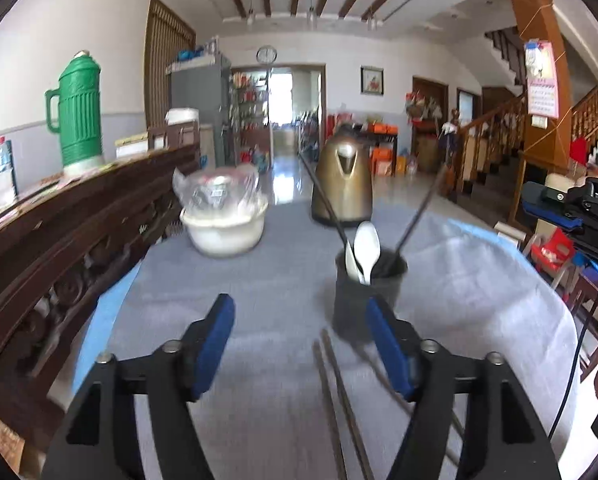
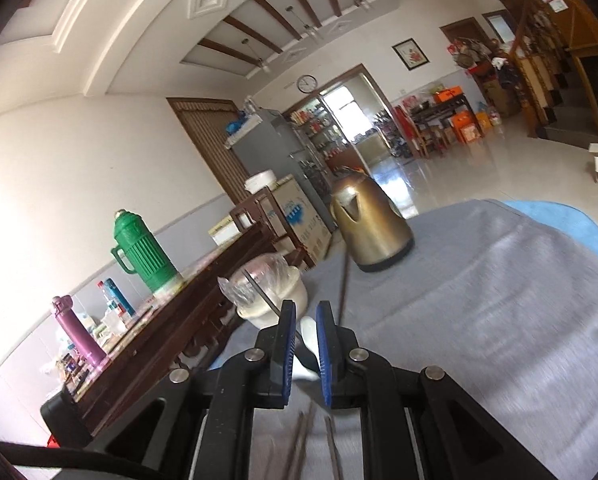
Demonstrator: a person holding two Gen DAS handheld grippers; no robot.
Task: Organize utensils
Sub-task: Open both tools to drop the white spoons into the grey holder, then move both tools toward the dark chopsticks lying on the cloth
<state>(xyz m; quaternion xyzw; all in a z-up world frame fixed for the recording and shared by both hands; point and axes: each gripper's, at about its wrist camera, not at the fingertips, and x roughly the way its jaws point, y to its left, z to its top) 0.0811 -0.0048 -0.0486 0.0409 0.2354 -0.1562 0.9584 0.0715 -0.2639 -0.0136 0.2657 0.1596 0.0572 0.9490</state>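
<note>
A dark utensil cup (image 1: pixel 365 296) stands on the grey tablecloth (image 1: pixel 259 272). It holds a white spoon (image 1: pixel 365 250) and two dark chopsticks (image 1: pixel 417 216). Several more dark chopsticks (image 1: pixel 339 400) lie on the cloth in front of the cup. My left gripper (image 1: pixel 301 320) is open and empty, just before the cup and above the loose chopsticks. In the right wrist view my right gripper (image 2: pixel 305 316) has its blue pads close together; the white spoon (image 2: pixel 309 334) shows in the narrow gap, and chopsticks (image 2: pixel 345 280) stick up beside it. Loose chopsticks (image 2: pixel 303 436) lie below.
A brass kettle (image 1: pixel 341 176) stands at the table's far end. A white bowl with a plastic-wrapped container (image 1: pixel 223 216) sits far left. A dark wooden sideboard (image 1: pixel 71 216) with a green thermos (image 1: pixel 79 112) runs along the left. The right gripper's body (image 1: pixel 579 204) shows at the right edge.
</note>
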